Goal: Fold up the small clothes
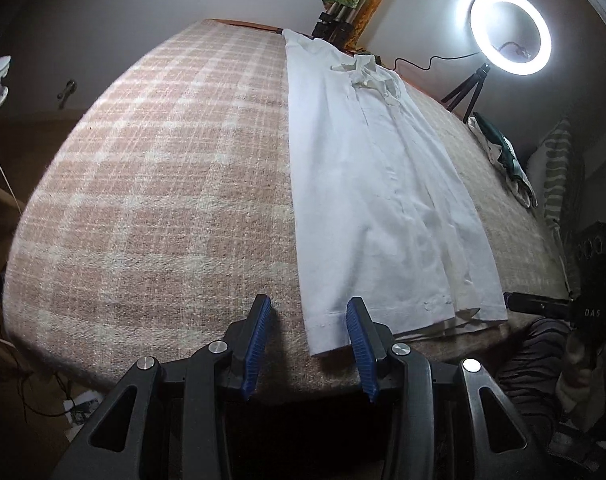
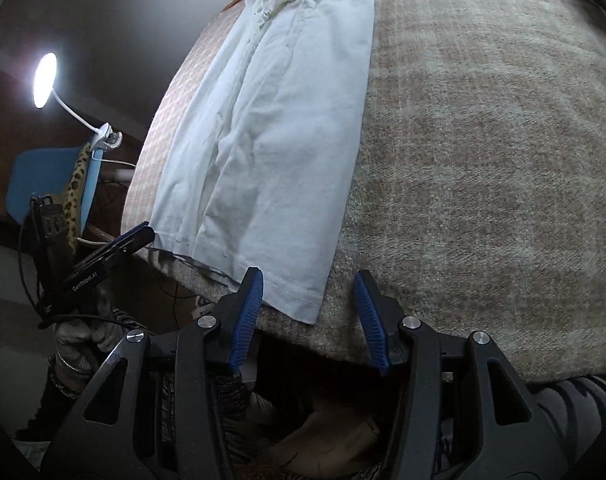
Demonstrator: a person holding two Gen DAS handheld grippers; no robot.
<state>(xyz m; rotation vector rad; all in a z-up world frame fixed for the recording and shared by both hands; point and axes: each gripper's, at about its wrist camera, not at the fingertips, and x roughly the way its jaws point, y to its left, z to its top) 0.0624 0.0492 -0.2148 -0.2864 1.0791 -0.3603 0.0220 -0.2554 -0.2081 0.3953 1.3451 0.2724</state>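
Although the white garment [image 1: 383,200] has been folded lengthwise into a long strip on the blanket [image 1: 143,180], crosswise folds remain; both the left gripper [image 1: 309,344] and right gripper [image 2: 309,316] are held open, empty, at its hem.

Both grippers: black frames, silver round screws, ribbed blue fingers [image 1: 259,344]. Left gripper [image 2: 135,240] carries white lettering and a black cable. Hand [image 2: 79,344]: grey glove, bangles at wrist; striped grey-black clothing.
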